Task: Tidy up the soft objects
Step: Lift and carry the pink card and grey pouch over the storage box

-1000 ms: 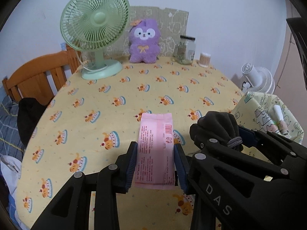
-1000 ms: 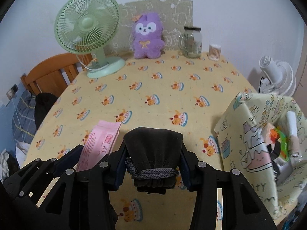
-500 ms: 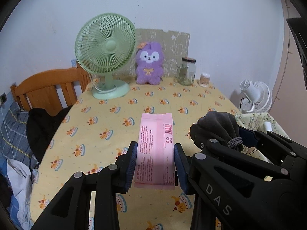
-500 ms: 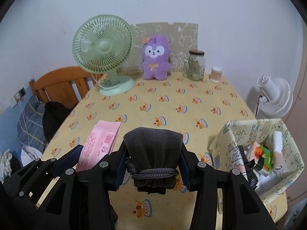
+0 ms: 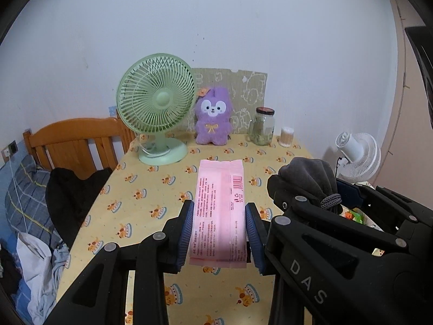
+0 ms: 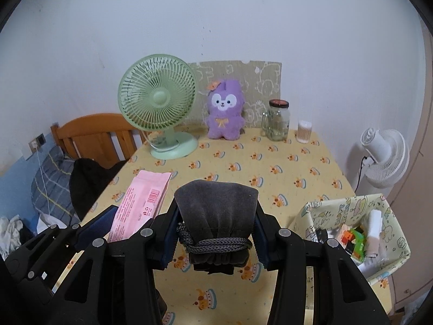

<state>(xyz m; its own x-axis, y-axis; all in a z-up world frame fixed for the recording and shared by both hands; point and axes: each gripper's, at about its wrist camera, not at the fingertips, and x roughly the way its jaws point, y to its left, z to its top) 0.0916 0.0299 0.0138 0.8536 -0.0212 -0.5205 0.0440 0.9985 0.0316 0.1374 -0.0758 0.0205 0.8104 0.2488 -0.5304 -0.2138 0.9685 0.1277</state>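
My left gripper (image 5: 219, 216) is shut on a pink soft pack (image 5: 220, 197), held in the air above the yellow tablecloth (image 5: 151, 189). Just to its right, my right gripper (image 6: 215, 224) is shut on a dark grey drawstring pouch (image 6: 216, 211), also lifted off the table. The pouch (image 5: 308, 178) shows in the left wrist view, and the pink pack (image 6: 143, 203) in the right wrist view. A patterned fabric basket (image 6: 354, 211) with several items inside stands at the table's right front corner. A purple plush toy (image 6: 224, 116) sits at the back of the table.
A green desk fan (image 6: 159, 103), a glass jar (image 6: 278, 122) and a small cotton-swab tub (image 6: 304, 131) line the far edge. A wooden headboard (image 6: 94, 135), a dark garment and bedding lie to the left. A white floor fan (image 6: 384, 154) stands at the right.
Both grippers have risen with their loads and tilted up, so the table has dropped lower in view and more wall shows. The grips are unchanged.
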